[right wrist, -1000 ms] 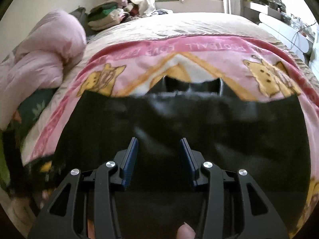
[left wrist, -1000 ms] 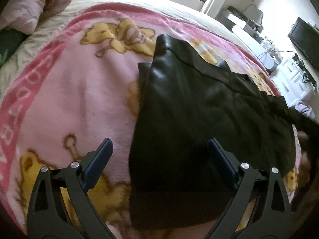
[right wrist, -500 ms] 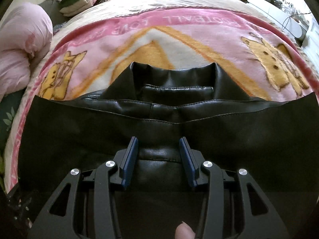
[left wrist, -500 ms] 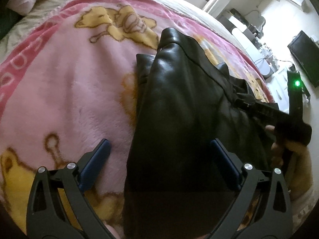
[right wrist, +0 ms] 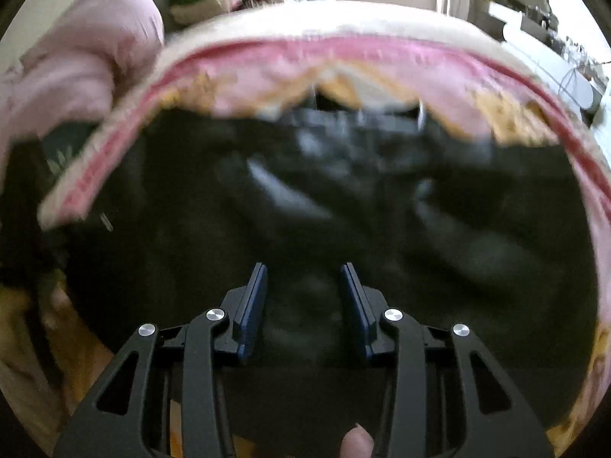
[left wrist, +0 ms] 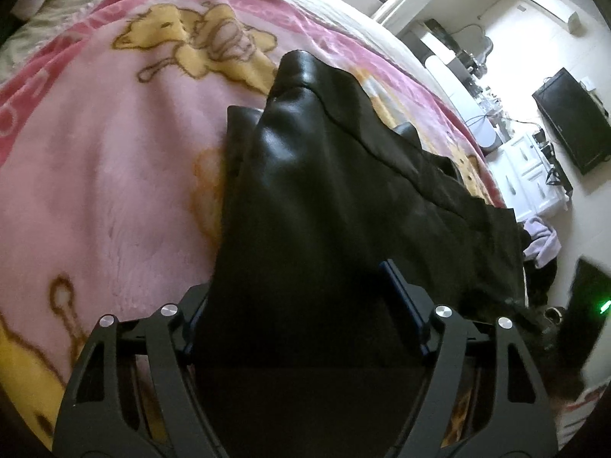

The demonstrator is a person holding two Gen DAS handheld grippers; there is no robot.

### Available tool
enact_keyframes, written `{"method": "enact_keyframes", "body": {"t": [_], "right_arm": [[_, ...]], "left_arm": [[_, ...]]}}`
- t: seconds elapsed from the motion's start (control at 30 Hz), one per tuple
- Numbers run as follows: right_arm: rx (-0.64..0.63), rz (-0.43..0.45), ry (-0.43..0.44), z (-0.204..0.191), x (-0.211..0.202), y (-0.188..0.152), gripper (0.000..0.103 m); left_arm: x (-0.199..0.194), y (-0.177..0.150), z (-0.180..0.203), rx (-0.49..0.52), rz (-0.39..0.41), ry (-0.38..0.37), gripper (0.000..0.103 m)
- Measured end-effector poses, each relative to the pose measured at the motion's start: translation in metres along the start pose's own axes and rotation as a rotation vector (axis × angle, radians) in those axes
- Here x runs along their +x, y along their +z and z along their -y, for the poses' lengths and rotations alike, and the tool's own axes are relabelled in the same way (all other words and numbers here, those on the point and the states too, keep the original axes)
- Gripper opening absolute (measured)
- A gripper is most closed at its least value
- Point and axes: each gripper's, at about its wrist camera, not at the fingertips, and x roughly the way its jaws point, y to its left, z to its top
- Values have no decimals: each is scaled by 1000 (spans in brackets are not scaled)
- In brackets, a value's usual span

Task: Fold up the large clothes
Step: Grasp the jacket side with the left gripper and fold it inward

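That black jacket (left wrist: 328, 198) looked like leather, smooth and glossy, catching a soft sheen along its raised fold, with a stitched seam running down it. Under it the pink blanket (left wrist: 114, 175) was fleecy, matt and fuzzy, its yellow bear prints just as napped. The left gripper (left wrist: 301, 305) showed matt black plastic arms, bright metal rivets and blue pads (left wrist: 401, 290). The right gripper (right wrist: 303, 297) was built alike, the jacket there blurred but faintly shiny.

pink lettering on blanket (left wrist: 95, 152) border, too blurred to read
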Motion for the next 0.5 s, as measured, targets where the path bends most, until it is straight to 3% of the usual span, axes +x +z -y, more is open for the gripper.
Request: {"method": "enact_keyframes", "body": {"t": [0.07,0.13,0.2,0.33,0.4,0.5], "right_arm": [[29,5,11,1,-4,1,39],[-13,83,28,-11,-26,0,47],[-118,157,25,-36,-47,-10,69],[-294,206,70,-87,-59,-36,79],[-412,230,37,-115,-57,-50,87],[-554,225,-20,-153,-44,-64,90]], "left_arm": [[-1,1,-1,4,-4,-4,67],[-2,1,-5,-3,-7,-12,67],[-3,4,-8,-12,-9,-22,67],[-10,13,-13,-10,2,-23,65],[-11,16,-14,-15,11,-18,65],[-10,18,-22,-40,-1,-36,66]]}}
